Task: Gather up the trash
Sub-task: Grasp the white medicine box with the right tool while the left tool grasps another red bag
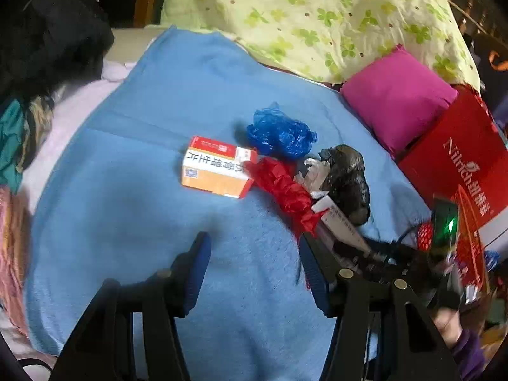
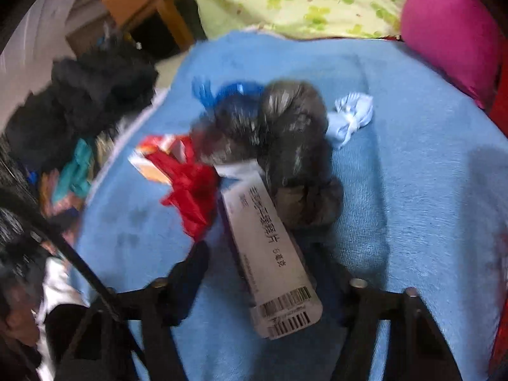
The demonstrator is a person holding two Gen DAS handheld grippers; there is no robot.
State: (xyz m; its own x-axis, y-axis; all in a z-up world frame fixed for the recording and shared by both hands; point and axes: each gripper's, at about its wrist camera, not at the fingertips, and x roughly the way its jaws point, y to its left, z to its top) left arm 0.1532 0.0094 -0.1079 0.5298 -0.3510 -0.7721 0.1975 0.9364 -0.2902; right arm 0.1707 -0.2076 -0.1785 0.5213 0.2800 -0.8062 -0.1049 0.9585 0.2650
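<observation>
Thin cardboard, that is what the long white carton [image 2: 273,254] is looking like: light, hollow, stiff along its length but easy to crush across its faces. It is lying on the blue blanket [image 2: 412,190] of the bed, its far end touching the crumpled red plastic [image 2: 190,197] and the dark bag [image 2: 295,146], its barcode end reaching in between the fingers of the right claw [image 2: 263,273]. That claw is standing half narrowed around the carton; blur is hiding whether the pads are pressing yet. A hold across the narrow sides near the middle is looking safest. The left claw [image 1: 254,266] is hanging wide and empty, just short of the orange medicine box [image 1: 219,168] and blue bag [image 1: 279,133], both soft-sided, light trash.
</observation>
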